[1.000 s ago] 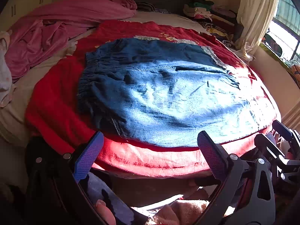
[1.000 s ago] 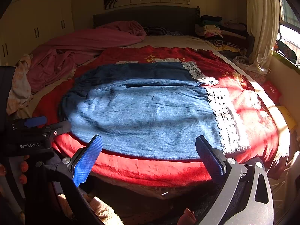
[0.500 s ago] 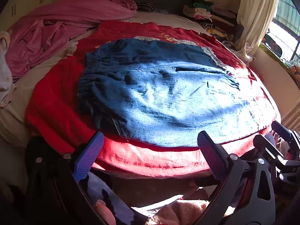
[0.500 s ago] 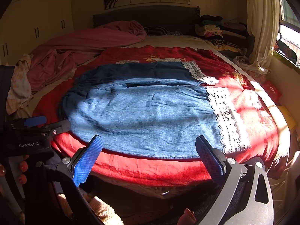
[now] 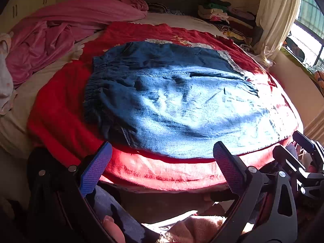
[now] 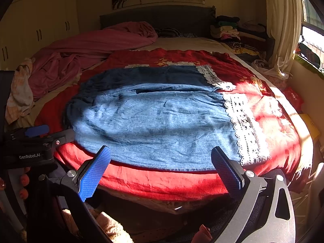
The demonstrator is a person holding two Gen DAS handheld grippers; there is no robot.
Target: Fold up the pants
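Blue denim pants [image 5: 178, 105] [image 6: 156, 119] lie spread flat on a red blanket [image 5: 58, 109] [image 6: 269, 109], waistband to the left, white lace hems [image 6: 245, 129] to the right. Both legs lie side by side, the far one in shade. My left gripper [image 5: 162, 162] hangs open off the near bed edge, in front of the pants' waist half, holding nothing. My right gripper [image 6: 161, 164] is open too, just short of the near leg's edge, empty. Each gripper shows in the other's view: the right gripper [image 5: 303, 162] at the right edge, the left gripper [image 6: 38, 139] at the left edge.
A crumpled pink sheet [image 5: 60, 26] [image 6: 85, 52] lies at the bed's far left. Stacked folded clothes [image 5: 222, 16] [image 6: 232, 30] sit at the far right by a cream curtain [image 6: 281, 24] and window. A wardrobe [image 6: 38, 24] stands on the left. A person's fingers [image 6: 22, 186] hold the left gripper.
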